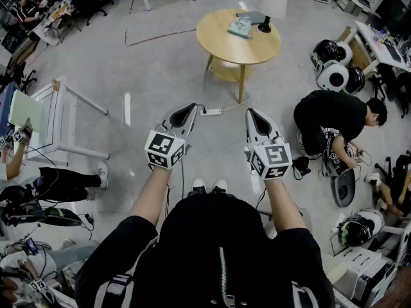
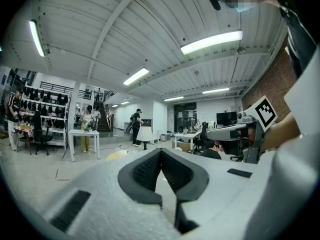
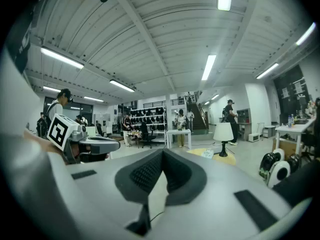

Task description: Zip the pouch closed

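- Head view: you hold the left tongs (image 1: 189, 108) and right tongs (image 1: 252, 113) side by side above the floor.
- Both sets of jaws are closed tip to tip, empty.
- Well ahead of the tongs, a round table (image 1: 213, 46) carries a lamp (image 1: 272, 5) and a flat greenish item (image 1: 241, 25), too small to tell whether it is the pouch.

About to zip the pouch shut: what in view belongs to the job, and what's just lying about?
Job: left gripper, shut, empty; right gripper, shut, empty; flat pale item on the round table, possibly the pouch, too small to tell.
Lying about: lamp; power strip on the floor; helmets; white desk.
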### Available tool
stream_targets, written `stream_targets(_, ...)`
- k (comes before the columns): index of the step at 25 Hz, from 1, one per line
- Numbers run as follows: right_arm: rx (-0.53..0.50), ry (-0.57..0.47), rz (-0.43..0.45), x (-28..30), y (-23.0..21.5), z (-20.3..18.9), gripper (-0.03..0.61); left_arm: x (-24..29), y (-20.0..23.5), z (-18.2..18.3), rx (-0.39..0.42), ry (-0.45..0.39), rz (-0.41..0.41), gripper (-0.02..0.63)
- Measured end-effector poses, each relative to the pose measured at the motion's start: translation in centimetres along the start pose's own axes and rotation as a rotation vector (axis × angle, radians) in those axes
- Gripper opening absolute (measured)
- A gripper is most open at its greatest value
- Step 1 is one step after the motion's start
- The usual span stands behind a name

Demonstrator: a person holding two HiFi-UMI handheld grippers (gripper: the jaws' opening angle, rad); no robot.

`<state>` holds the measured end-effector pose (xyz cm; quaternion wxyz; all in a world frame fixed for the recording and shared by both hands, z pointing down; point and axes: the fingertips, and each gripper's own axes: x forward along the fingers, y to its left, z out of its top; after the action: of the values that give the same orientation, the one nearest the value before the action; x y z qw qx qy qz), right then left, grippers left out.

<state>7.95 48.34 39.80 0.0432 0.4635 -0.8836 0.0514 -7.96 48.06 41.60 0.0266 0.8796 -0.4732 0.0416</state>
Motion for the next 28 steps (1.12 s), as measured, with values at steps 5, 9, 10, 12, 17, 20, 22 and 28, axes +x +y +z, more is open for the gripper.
stream_targets(5,0.018,-0.014,0.009,0.9,-0.7,0.0,0.004,1.2,0.5,-0.2,-0.005,0.001,-0.002,0.005)
stream_targets(9,0.021,-0.019,-0.009,0.9,-2.3,-0.2,0.003,2.5,0.1,-0.4,-0.012,0.001,0.000,0.005)
stream_targets(10,0.028,-0.015,-0.009,1.0,-2.7,-0.4,0.003,2.8,-0.1,-0.5,-0.015,0.001,0.001,0.005)
stream_targets(12,0.034,-0.008,-0.001,1.1,-3.3,-0.7,0.003,3.5,-0.3,-0.7,-0.019,0.004,0.003,0.005)
stream_targets(17,0.039,0.007,0.022,1.5,-4.9,-1.4,0.003,5.2,-0.8,-1.6,-0.038,0.021,0.010,0.005)
stream_targets(20,0.047,0.012,0.027,2.4,-6.0,-1.5,0.003,6.7,-0.3,-1.9,-0.045,0.026,0.010,0.005)
stream_targets(22,0.047,0.016,0.028,3.2,-6.8,-1.6,0.003,7.8,0.2,-2.0,-0.049,0.026,0.009,0.005)
stream_targets(28,0.056,0.030,0.011,7.0,-9.9,-2.0,0.003,12.5,2.5,-3.1,-0.066,0.038,-0.012,0.005)
